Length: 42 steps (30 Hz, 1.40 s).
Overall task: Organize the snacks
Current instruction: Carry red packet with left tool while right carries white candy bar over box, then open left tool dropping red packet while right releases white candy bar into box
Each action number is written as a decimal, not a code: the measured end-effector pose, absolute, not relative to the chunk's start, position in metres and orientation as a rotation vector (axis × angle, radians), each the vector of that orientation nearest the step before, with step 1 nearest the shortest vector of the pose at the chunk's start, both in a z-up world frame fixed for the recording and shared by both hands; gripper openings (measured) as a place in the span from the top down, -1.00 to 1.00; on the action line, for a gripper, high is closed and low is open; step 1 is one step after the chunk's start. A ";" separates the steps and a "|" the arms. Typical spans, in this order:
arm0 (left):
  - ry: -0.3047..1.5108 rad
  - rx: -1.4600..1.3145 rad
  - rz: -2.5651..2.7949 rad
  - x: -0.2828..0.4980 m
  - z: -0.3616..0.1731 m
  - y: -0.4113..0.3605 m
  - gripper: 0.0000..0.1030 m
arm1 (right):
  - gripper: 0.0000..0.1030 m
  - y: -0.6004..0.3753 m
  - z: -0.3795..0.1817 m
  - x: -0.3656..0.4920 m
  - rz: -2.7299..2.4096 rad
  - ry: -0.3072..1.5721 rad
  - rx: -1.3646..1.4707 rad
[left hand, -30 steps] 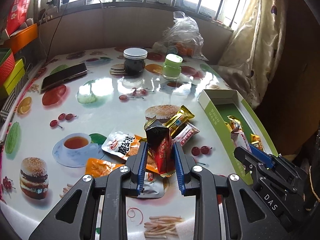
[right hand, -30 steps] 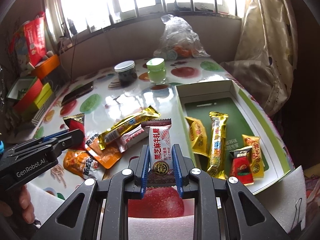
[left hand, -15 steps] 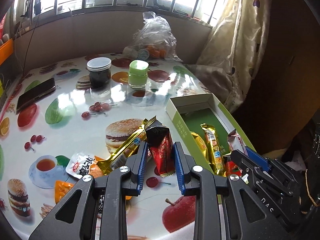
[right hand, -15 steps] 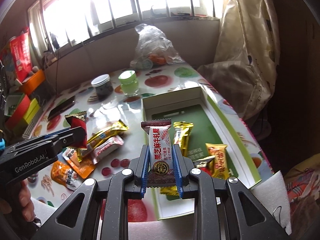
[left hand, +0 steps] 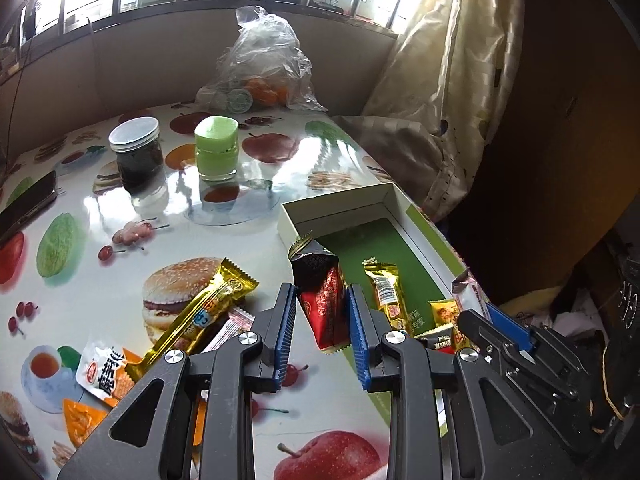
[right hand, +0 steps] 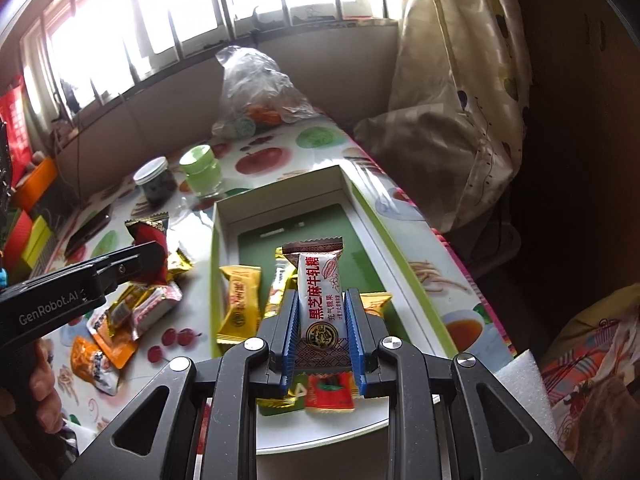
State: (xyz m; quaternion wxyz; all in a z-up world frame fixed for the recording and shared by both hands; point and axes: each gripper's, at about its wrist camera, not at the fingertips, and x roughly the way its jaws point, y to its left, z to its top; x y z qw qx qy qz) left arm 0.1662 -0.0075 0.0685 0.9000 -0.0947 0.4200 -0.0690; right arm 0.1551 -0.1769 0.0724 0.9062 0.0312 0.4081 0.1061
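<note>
My left gripper (left hand: pixel 322 316) is shut on a red and black snack packet (left hand: pixel 320 292), held above the table by the near left wall of the green box (left hand: pixel 404 256). It also shows in the right wrist view (right hand: pixel 150 248). My right gripper (right hand: pixel 322 320) is shut on a white and brown sesame candy bar (right hand: pixel 318 300), held above the box (right hand: pixel 288 232). Several gold and red packets (right hand: pixel 240 300) lie inside the box. A gold bar (left hand: pixel 204 312) and other loose snacks (right hand: pixel 116 328) lie on the table left of the box.
A dark jar (left hand: pixel 136 152) and a green jar (left hand: pixel 216 148) stand at the back of the fruit-print table (left hand: pixel 168 248). A plastic bag of oranges (left hand: pixel 264 64) sits behind them. A phone (left hand: pixel 28 204) lies at the left. A curtain (left hand: pixel 440 100) hangs at the right.
Both grippers have moved right and forward with their packets. The right one now hangs over the box; the left one has come up to the box's left wall.
</note>
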 end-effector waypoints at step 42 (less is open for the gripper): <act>0.994 -0.136 -0.199 0.221 0.029 -0.050 0.36 | 0.46 -0.182 0.038 0.199 0.208 0.893 -0.004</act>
